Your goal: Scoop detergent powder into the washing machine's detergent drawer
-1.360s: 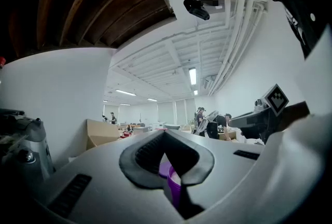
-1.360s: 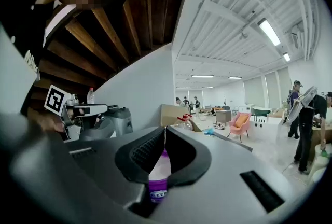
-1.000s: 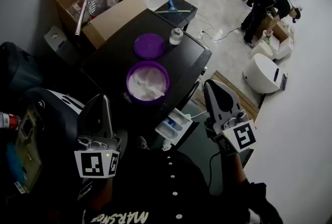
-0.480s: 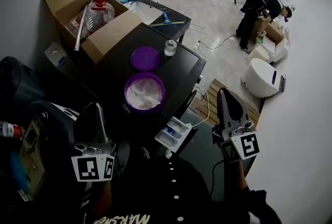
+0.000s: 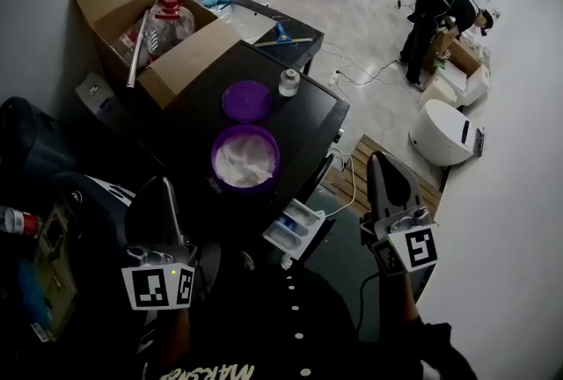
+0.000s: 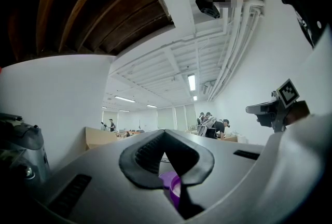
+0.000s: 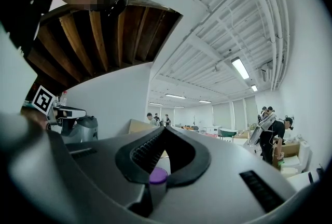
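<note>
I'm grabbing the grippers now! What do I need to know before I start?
Left hand-held gripper: shut, empty, low by the machine's front left.
Right hand-held gripper: shut, empty, in the air right of the drawer.
Things: the purple tub sits open on the washing machine, with white powder in it. Its purple lid lies just beyond it. The detergent drawer is pulled out at the front.
Done: lid off, drawer open.
Left: scoop powder into the drawer. No scoop shows, and I cannot tell if the drawer holds powder yet.
</note>
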A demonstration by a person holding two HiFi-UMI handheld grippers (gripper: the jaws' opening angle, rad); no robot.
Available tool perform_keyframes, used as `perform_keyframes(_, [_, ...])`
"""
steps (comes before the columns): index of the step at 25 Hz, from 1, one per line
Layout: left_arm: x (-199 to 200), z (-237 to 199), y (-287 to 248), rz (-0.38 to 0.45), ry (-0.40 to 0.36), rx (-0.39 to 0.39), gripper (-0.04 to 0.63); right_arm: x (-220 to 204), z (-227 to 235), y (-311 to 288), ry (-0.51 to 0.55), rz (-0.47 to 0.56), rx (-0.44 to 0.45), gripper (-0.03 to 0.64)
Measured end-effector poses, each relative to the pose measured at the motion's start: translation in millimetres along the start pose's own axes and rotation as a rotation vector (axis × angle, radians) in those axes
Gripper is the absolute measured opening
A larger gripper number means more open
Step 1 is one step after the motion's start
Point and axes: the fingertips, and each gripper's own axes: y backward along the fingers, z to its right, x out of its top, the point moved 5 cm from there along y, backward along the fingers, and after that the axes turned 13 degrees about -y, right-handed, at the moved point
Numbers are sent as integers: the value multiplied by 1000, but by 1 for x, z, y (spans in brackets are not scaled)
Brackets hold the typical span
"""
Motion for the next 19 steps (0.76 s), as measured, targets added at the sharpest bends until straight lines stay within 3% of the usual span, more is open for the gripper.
perform_keyframes(19, [-3,0,-4,-9,5,-5,8,-6,-3,-11,12,-15,1,28])
